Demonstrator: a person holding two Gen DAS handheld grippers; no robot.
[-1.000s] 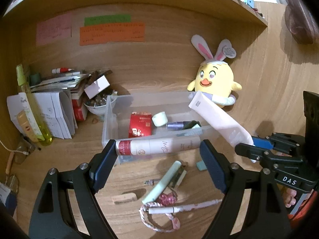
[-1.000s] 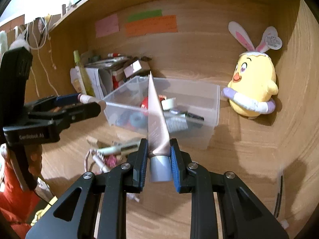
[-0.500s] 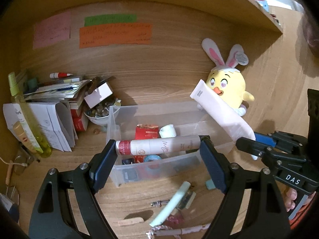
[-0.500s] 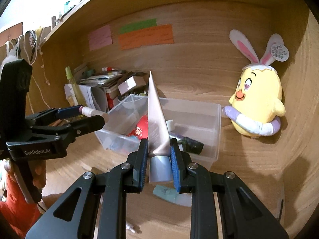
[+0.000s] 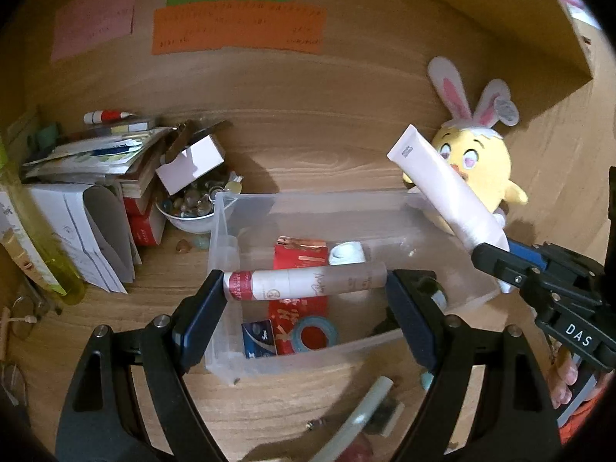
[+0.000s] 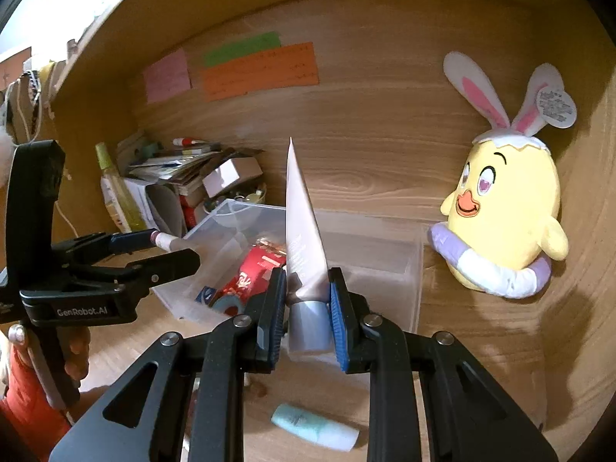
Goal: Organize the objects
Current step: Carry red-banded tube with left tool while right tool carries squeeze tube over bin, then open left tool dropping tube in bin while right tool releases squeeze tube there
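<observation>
My left gripper (image 5: pixel 304 285) is shut lengthwise on a white-and-brown tube with a red end (image 5: pixel 304 282), held crosswise over the clear plastic bin (image 5: pixel 225 238). The bin holds a red packet (image 5: pixel 298 261), a white cap, a blue tape roll and a small blue box. My right gripper (image 6: pixel 306 292) is shut on a pale pink tube (image 6: pixel 302 238) near its grey cap, crimped end pointing up, just above the bin (image 6: pixel 412 292). In the left wrist view that pink tube (image 5: pixel 442 184) slants over the bin's right end, with the right gripper (image 5: pixel 500 265) below it.
A yellow chick plush with bunny ears (image 6: pixel 504 215) leans against the wall right of the bin. Papers, boxes, a bowl of trinkets (image 5: pixel 188 211) and a yellow-green bottle (image 5: pixel 46 254) crowd the left. A mint tube (image 6: pixel 313 427) and other small items lie on the desk in front.
Both grippers have moved forward toward the bin with their tubes; the bin now sits larger and directly under them. Desk clutter in front slid toward the bottom edge.
</observation>
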